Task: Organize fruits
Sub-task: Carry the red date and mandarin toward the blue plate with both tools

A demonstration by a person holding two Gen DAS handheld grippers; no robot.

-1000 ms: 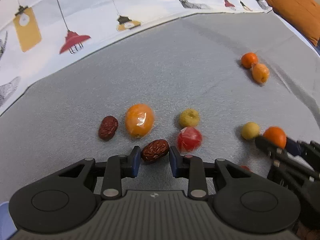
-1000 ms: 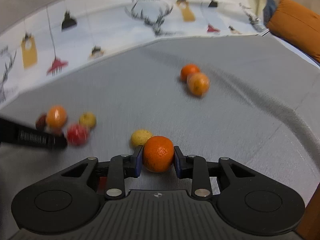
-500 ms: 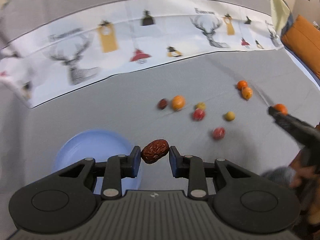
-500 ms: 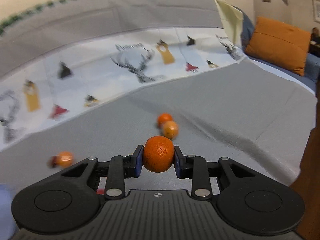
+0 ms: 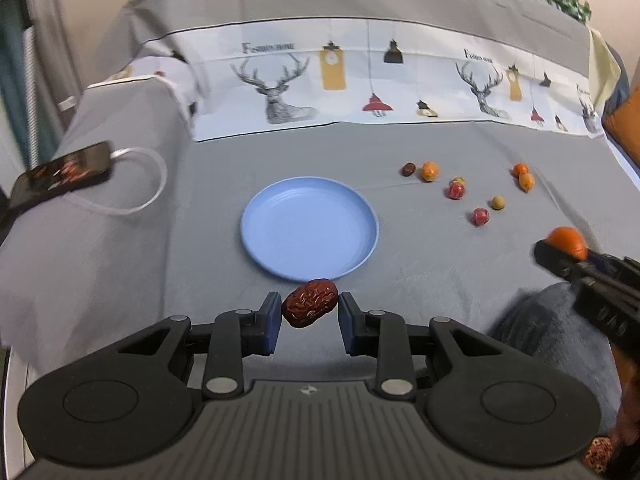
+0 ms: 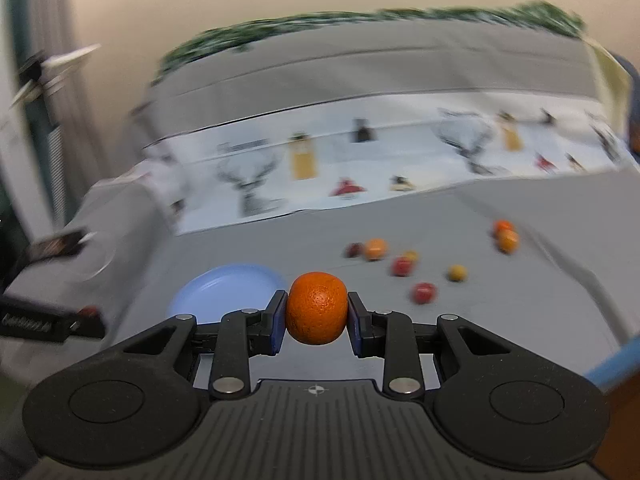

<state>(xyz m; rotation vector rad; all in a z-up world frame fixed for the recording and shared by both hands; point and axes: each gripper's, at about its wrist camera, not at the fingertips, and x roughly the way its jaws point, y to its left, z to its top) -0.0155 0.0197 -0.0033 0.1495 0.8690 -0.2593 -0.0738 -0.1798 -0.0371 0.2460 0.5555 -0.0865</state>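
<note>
Date (image 5: 310,303) crosswise between left jaws, right end up.

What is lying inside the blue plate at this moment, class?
Nothing: the blue plate shows only its bare surface in the left wrist view. The red date in the left gripper covers a little of its near rim, so that spot is hidden.
</note>
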